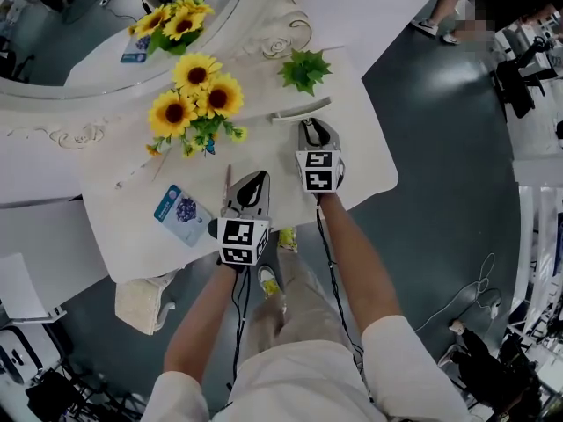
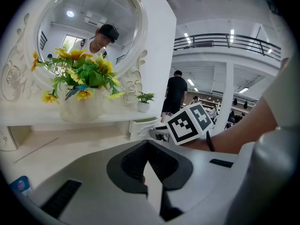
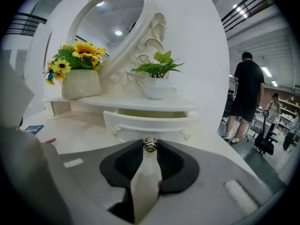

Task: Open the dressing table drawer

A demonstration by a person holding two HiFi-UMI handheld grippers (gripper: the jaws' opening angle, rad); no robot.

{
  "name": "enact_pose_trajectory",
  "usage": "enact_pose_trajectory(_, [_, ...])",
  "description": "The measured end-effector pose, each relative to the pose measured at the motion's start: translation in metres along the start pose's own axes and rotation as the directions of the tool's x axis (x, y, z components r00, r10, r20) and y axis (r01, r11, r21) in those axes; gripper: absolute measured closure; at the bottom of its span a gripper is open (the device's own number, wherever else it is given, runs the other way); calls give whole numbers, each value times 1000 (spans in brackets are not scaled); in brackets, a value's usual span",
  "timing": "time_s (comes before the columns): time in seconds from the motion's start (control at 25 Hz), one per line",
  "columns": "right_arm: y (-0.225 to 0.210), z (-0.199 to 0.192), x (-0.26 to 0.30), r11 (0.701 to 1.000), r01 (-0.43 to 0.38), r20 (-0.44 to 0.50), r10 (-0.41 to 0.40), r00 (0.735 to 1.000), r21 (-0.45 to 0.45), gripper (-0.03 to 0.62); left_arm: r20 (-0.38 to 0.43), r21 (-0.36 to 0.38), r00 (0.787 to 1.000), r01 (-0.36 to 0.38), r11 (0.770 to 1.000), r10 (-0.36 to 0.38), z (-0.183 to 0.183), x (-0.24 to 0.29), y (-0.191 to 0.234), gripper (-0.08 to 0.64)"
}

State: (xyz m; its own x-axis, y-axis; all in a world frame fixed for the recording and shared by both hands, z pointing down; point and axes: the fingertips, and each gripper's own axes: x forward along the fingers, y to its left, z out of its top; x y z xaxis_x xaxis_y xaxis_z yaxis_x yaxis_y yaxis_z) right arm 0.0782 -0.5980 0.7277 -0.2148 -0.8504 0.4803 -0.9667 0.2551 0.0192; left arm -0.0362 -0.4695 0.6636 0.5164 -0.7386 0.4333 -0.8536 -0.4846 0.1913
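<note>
The white dressing table point(image 1: 361, 161) has a small drawer point(image 3: 150, 123) under its raised shelf, with a bar handle across the front. It stands pulled out a little, and its pale yellow inside shows above the front. In the head view the drawer front point(image 1: 301, 110) lies just beyond my right gripper point(image 1: 314, 130). My right gripper point(image 3: 149, 150) is shut on a small silver ring-like piece point(image 3: 150, 144) held at its tips, just short of the handle. My left gripper point(image 1: 249, 187) hovers over the tabletop nearer the front edge. Its jaws point(image 2: 147, 145) are shut with nothing between them.
A vase of sunflowers point(image 1: 198, 95) and a small green plant point(image 1: 304, 69) stand on the shelf before the oval mirror point(image 1: 88, 25). A blue card point(image 1: 180, 209) and a thin stick point(image 1: 228, 178) lie on the tabletop. A person in black point(image 3: 246, 93) stands off to the right.
</note>
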Motion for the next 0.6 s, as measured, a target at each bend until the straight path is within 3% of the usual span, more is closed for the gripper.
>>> enact_pose_trajectory(0.6, [3, -6, -7, 1000, 14, 4, -14, 1000, -19, 491, -6, 1, 1000, 3, 1000, -3, -2, -6, -1, 551])
